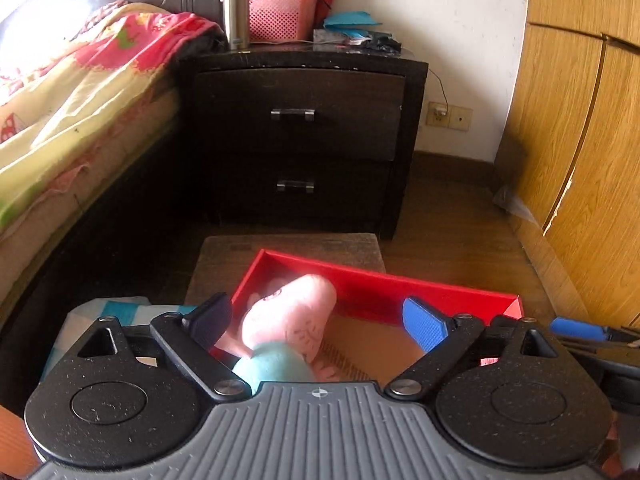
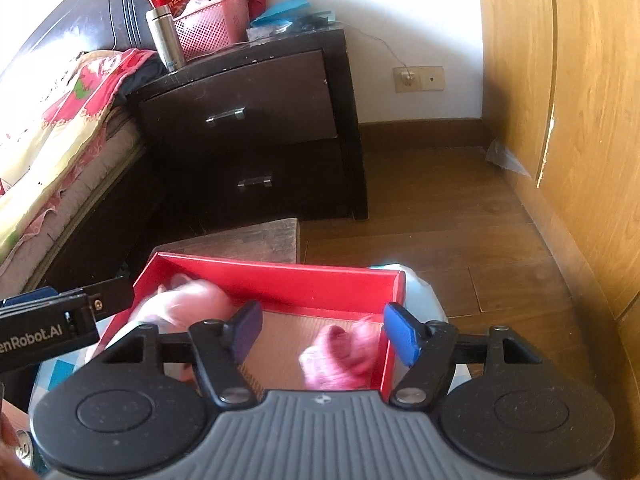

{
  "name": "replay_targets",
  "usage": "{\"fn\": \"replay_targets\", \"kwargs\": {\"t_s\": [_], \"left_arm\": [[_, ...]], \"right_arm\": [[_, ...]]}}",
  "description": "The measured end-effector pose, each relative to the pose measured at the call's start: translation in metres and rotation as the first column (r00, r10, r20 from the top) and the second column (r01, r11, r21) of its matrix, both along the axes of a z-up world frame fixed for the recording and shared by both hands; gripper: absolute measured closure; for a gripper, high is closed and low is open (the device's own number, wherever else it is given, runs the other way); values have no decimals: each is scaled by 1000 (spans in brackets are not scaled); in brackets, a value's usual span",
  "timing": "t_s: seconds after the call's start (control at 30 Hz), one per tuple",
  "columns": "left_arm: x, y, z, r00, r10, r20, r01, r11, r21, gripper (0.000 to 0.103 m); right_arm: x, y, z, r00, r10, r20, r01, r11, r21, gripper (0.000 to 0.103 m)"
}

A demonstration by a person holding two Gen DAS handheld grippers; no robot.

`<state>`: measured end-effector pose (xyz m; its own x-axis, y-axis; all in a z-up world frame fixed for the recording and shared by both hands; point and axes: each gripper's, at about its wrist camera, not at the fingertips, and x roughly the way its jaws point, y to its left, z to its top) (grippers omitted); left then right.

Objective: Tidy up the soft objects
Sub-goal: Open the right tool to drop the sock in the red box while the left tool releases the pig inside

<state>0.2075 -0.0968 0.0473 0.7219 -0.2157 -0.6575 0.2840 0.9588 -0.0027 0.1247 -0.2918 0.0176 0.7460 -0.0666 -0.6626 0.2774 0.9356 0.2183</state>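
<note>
With both the left gripper (image 1: 318, 320) and right gripper (image 2: 322, 330) spread wide and grasping nothing, the pink plush toy (image 1: 288, 316) and magenta soft toy (image 2: 340, 356) lie low in the red box (image 2: 280, 276), so lift clear straight upward.

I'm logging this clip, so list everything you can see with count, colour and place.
red box: 1, red walls, brown floor, on a low stool
pink plush toy: 1, pink with teal body, left end of box
dark pink soft toy: 1, blurred, right end of box
nightstand: 1, dark brown, two drawers, beside the bed
steel flask: 1, silver, on nightstand
pink basket: 1, on nightstand
bed: 1, floral quilt, left
wardrobe: 1, wooden, right
left hand-held gripper: open, over the plush toy
right hand-held gripper: open, over the box
</note>
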Motion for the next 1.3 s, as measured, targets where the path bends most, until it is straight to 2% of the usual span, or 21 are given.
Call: {"fn": "replay_targets", "kwargs": {"t_s": [0.27, 0.53, 0.67, 0.87, 1.1, 1.3], "left_arm": [[-5, -1, 6, 1000, -8, 7, 8, 1000, 23, 13], [-22, 3, 14, 1000, -14, 14, 13, 998, 63, 10], [-29, 6, 16, 1000, -18, 12, 17, 996, 87, 9], [-39, 9, 16, 1000, -28, 5, 28, 993, 116, 8], [-46, 22, 9, 999, -21, -48, 27, 991, 129, 7], [-62, 26, -3, 995, -35, -95, 51, 984, 170, 6]], "right_arm": [[-3, 6, 6, 1000, 20, -2, -20, 1000, -10, 56], [-17, 10, 17, 999, 36, 4, -36, 999, -10, 47], [-22, 13, 21, 999, 49, -10, -49, 999, -24, 46], [-28, 14, 24, 998, 52, -35, -52, 999, 7, 46], [-37, 19, 24, 994, 79, -77, -81, 996, -24, 46], [-50, 23, 23, 989, 96, -114, -100, 994, -35, 45]]}}
